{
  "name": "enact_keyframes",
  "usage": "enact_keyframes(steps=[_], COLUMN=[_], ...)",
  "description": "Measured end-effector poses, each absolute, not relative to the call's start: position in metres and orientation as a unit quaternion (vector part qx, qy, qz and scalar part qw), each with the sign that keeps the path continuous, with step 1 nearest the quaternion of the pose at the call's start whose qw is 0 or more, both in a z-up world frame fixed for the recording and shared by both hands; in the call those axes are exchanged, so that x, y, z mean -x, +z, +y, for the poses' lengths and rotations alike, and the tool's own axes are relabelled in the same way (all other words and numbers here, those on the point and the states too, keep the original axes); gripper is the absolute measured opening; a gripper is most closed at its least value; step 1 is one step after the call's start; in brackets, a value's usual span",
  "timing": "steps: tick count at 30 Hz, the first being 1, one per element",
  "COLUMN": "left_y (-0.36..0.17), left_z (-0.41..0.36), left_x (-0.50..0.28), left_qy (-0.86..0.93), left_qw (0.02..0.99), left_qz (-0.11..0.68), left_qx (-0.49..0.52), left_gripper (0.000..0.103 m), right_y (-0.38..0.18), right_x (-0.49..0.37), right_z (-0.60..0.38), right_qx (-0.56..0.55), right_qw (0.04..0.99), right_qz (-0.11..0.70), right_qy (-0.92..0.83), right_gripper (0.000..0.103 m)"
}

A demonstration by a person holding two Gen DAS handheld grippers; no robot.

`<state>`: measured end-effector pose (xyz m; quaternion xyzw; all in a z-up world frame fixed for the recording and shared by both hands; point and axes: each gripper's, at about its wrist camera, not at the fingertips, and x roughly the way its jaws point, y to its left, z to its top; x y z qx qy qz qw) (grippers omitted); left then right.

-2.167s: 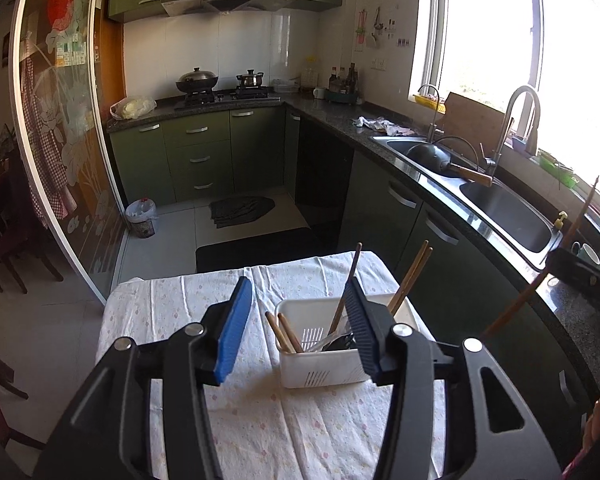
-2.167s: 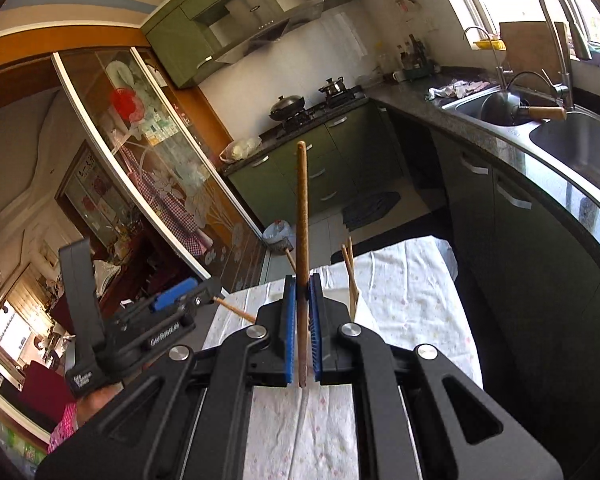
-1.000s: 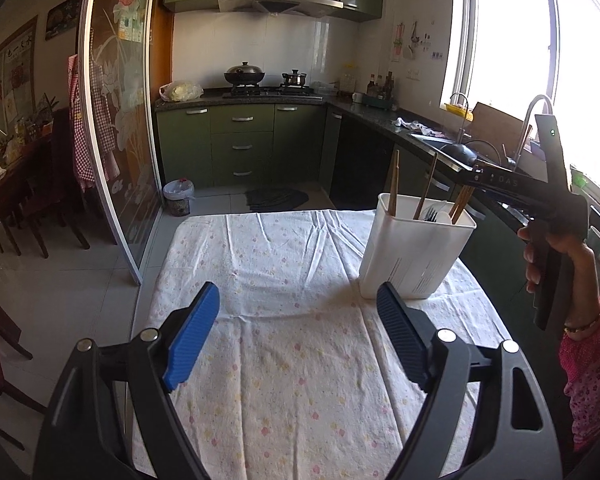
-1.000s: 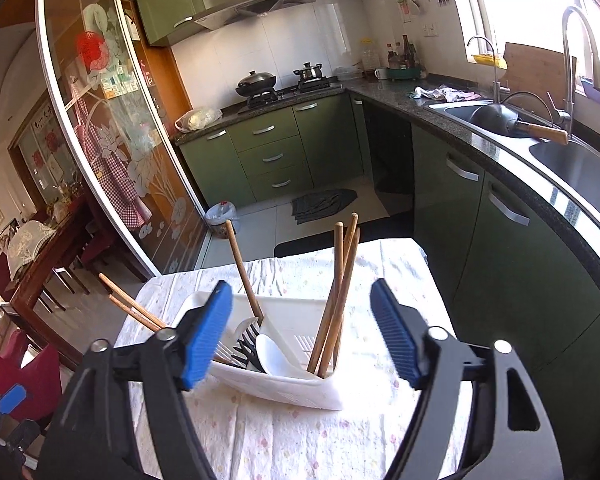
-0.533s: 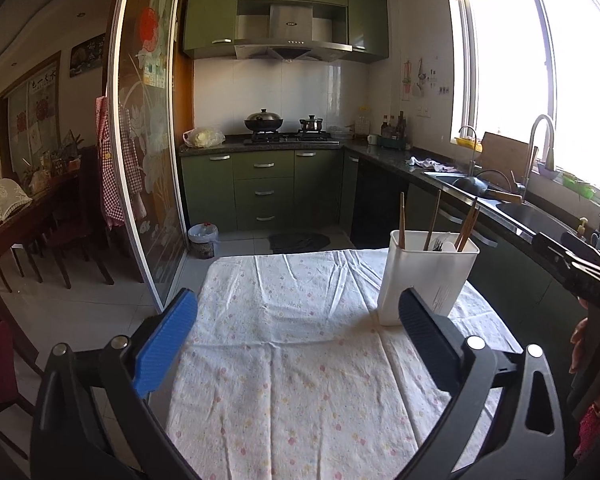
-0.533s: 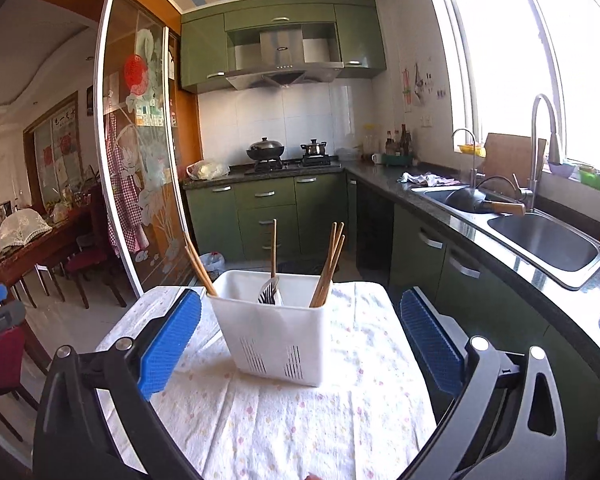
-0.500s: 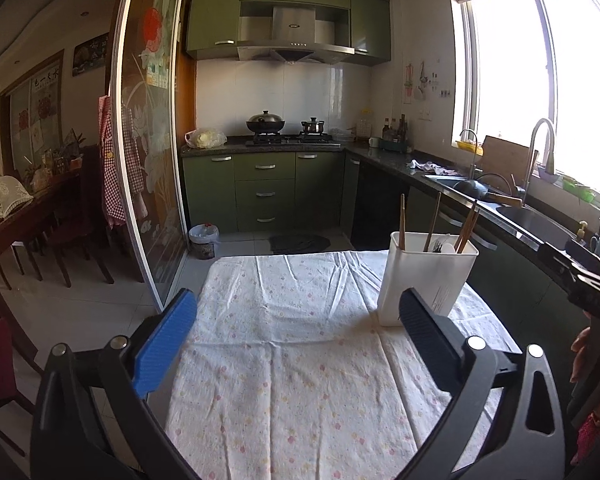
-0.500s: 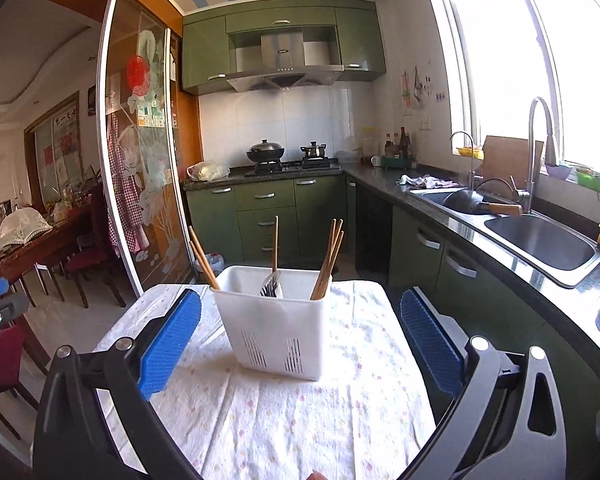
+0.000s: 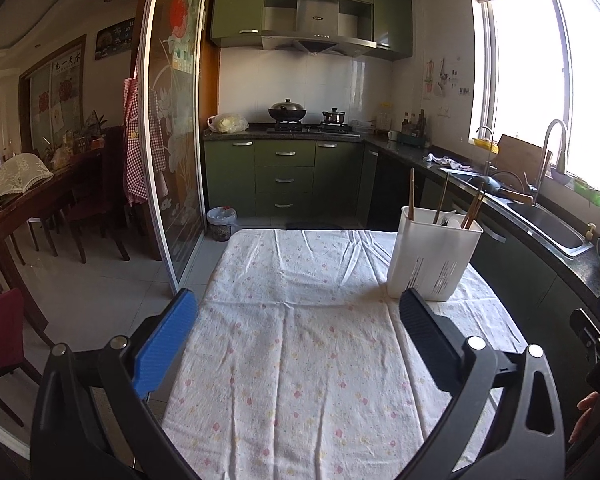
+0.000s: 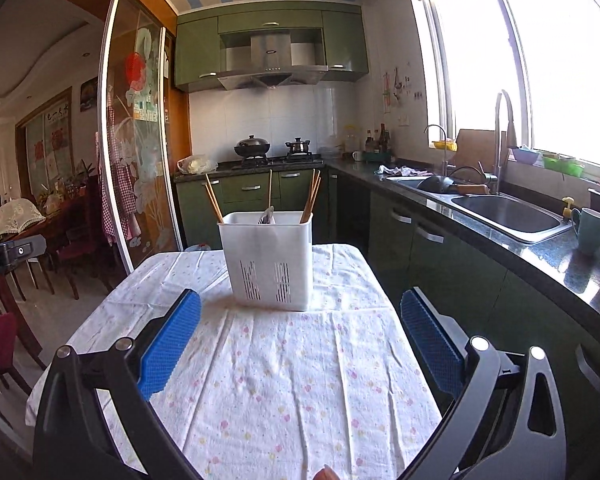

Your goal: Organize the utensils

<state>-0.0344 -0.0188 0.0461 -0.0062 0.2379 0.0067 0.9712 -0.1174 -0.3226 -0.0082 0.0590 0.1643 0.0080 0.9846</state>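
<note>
A white slotted plastic utensil caddy (image 10: 269,258) stands upright toward the far end of the worktop under a floral-dotted white cloth (image 10: 284,392). Brown wooden chopsticks (image 10: 311,196) and a white spoon (image 9: 451,222) stick up from its compartments. The left tongs (image 9: 298,338) and the right tongs (image 10: 300,338) both gape wide, grasping nothing, apart from the caddy.

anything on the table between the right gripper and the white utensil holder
Nothing. In the right wrist view only bare flowered tablecloth lies between the open right gripper and the white utensil holder.
</note>
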Motion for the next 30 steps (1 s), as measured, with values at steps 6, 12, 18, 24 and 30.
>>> enact_keyframes(steps=[6, 12, 18, 24, 30], left_y=[0.038, 0.033, 0.031, 0.029, 0.028], left_z=[-0.011, -0.007, -0.008, -0.008, -0.007], left_x=[0.034, 0.034, 0.032, 0.032, 0.032], left_qy=[0.036, 0.04, 0.041, 0.04, 0.04], left_qw=[0.971, 0.969, 0.968, 0.968, 0.968], left_qz=[0.235, 0.242, 0.246, 0.248, 0.249], left_qx=[0.008, 0.004, -0.001, -0.004, -0.006], left_gripper=[0.096, 0.096, 0.096, 0.096, 0.096], right_y=[0.0, 0.012, 0.02, 0.023, 0.023], right_x=[0.106, 0.105, 0.105, 0.106, 0.107], right_z=[-0.323, -0.324, -0.322, -0.323, -0.323], right_qx=[-0.055, -0.055, -0.053, -0.055, -0.055], right_qw=[0.986, 0.988, 0.989, 0.989, 0.989], right_qz=[0.154, 0.143, 0.139, 0.135, 0.134], right_qy=[0.009, 0.008, 0.01, 0.008, 0.007], right_gripper=[0.099, 0.099, 0.099, 0.099, 0.099])
